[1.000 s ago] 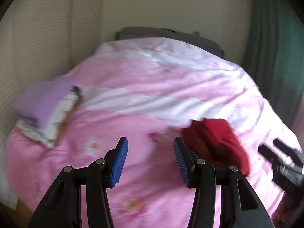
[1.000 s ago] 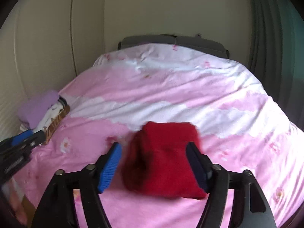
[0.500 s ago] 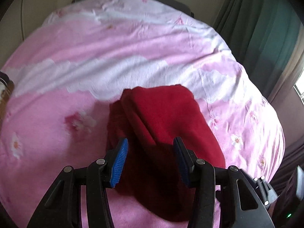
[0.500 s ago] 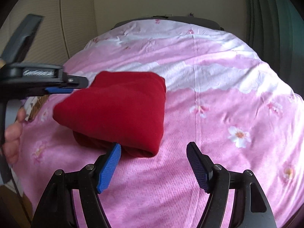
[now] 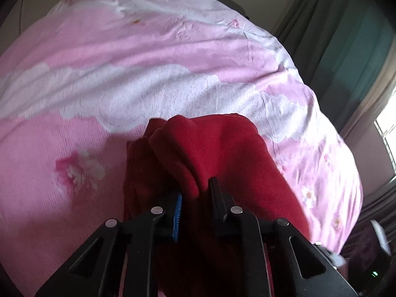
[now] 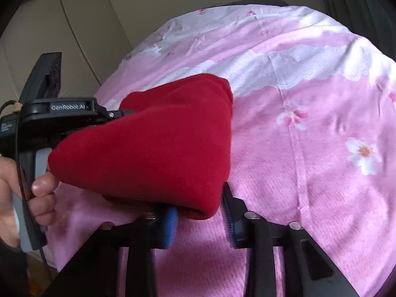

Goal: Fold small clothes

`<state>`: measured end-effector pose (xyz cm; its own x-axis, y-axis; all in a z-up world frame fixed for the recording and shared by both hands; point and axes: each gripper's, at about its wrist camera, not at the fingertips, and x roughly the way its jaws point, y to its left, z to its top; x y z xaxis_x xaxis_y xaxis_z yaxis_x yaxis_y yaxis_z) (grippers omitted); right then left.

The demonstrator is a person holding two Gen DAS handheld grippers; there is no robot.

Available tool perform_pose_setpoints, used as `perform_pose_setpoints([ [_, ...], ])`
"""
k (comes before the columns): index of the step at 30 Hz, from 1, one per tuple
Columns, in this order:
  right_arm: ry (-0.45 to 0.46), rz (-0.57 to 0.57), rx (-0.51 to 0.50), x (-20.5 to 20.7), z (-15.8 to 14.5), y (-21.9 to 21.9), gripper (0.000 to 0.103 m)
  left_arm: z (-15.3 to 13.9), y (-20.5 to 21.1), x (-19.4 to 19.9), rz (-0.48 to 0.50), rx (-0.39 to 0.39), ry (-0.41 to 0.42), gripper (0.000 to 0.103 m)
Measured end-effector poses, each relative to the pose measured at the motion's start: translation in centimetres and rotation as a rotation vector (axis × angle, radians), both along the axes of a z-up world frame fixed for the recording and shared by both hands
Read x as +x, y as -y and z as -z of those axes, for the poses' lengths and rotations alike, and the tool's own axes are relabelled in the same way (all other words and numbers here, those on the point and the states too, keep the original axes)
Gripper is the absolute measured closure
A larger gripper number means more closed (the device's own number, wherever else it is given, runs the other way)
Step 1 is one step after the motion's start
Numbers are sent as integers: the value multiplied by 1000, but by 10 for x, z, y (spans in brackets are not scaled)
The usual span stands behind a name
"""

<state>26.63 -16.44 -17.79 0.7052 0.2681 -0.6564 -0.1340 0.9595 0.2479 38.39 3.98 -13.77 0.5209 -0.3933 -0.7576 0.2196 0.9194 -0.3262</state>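
Red fleece, soft, thick and light, fills the lower centre of both views: the folded red garment [image 5: 222,153] lies on the pink bedspread [image 5: 123,57]. Left claw [image 5: 195,198] pinches its near fold; right claw [image 6: 200,212] clamps the near corner. Layers may slide, so grip all together.

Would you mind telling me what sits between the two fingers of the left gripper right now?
A bunched fold of the red fleece garment fills the gap of the left gripper, pinched there. The left wrist view shows it directly.
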Motion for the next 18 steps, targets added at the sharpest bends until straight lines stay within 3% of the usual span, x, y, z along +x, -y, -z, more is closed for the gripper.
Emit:
perform_pose_setpoints([
  [4,45,-12,-144,-10,-11,-15,86,0,0,6,-2,23,20,84],
  [7,3,-24,-225,-5,1,-18,88,7,4,8,19,47,24,84],
  [10,-37,-41,-279,-2,22,-22,89,17,8,7,28,60,22,84],
  [12,-19,-45,-263,-7,20,-20,89,13,7,2,31,51,40,83],
  [14,-19,-46,-217,-10,13,-13,87,5,5,-1,42,27,34,82],
  [16,-12,-36,-196,-13,6,-7,73,-3,3,-1,60,15,21,80],
  [18,24,-29,-191,-22,-4,-3,66,-7,3,1,74,21,20,77],
])
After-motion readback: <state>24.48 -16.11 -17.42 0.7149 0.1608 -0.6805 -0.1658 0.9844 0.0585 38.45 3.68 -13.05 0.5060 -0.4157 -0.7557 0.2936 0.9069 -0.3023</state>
